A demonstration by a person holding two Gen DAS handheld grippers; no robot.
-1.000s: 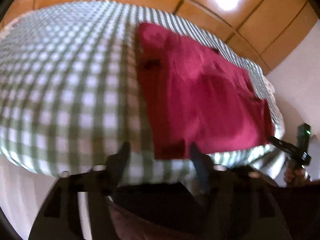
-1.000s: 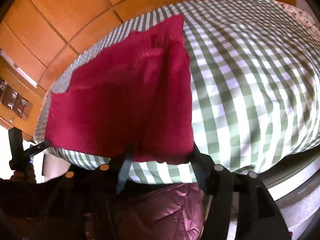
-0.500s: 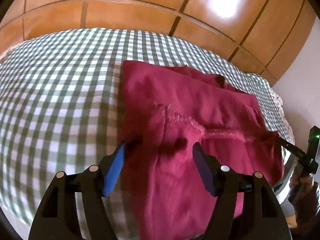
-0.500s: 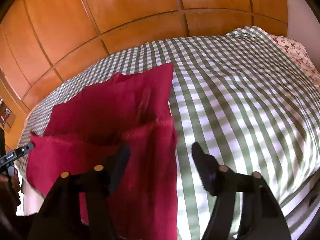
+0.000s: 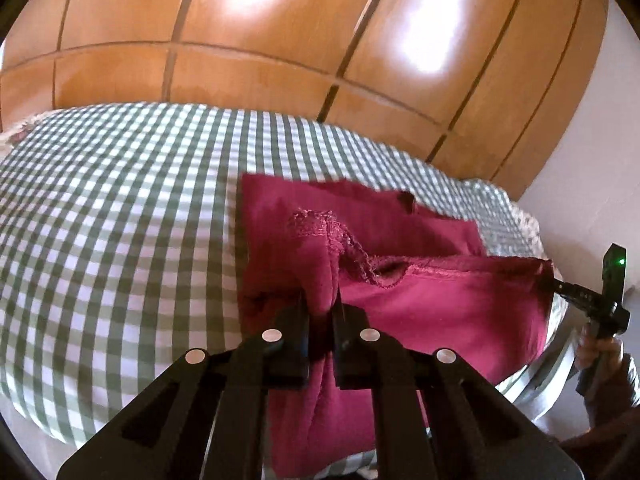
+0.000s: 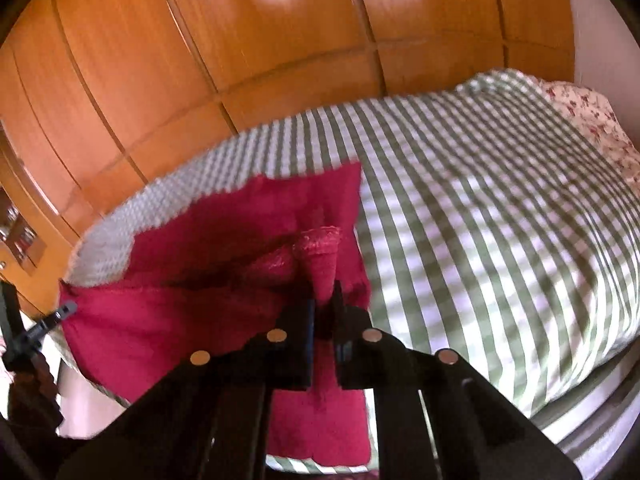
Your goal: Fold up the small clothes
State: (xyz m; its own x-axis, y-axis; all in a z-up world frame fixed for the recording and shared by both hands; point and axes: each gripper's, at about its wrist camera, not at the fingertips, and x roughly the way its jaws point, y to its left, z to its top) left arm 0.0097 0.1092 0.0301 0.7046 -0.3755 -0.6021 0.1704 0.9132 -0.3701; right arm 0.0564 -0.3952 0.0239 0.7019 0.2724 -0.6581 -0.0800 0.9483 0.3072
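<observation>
A dark red garment [image 5: 420, 292] lies on a bed with a green-and-white checked cover [image 5: 120, 220]. My left gripper [image 5: 320, 304] is shut on the garment's near left hem corner and holds it raised off the bed. My right gripper [image 6: 324, 300] is shut on the near right hem corner of the same garment [image 6: 180, 312]. The lifted near edge stretches between the two grippers above the rest of the garment. Each gripper shows in the other's view, the right one [image 5: 560, 288] and the left one [image 6: 66, 310], pinching the cloth.
Orange wooden wardrobe panels [image 5: 280, 40] stand behind the bed. A floral pillow [image 6: 592, 120] lies at the far right of the bed. A white wall [image 5: 592, 160] is at the right. The bed's near edge [image 6: 580, 400] drops away below the grippers.
Both grippers were open over the garment's near edge. Both have since shut on the hem corners and raised them off the bed.
</observation>
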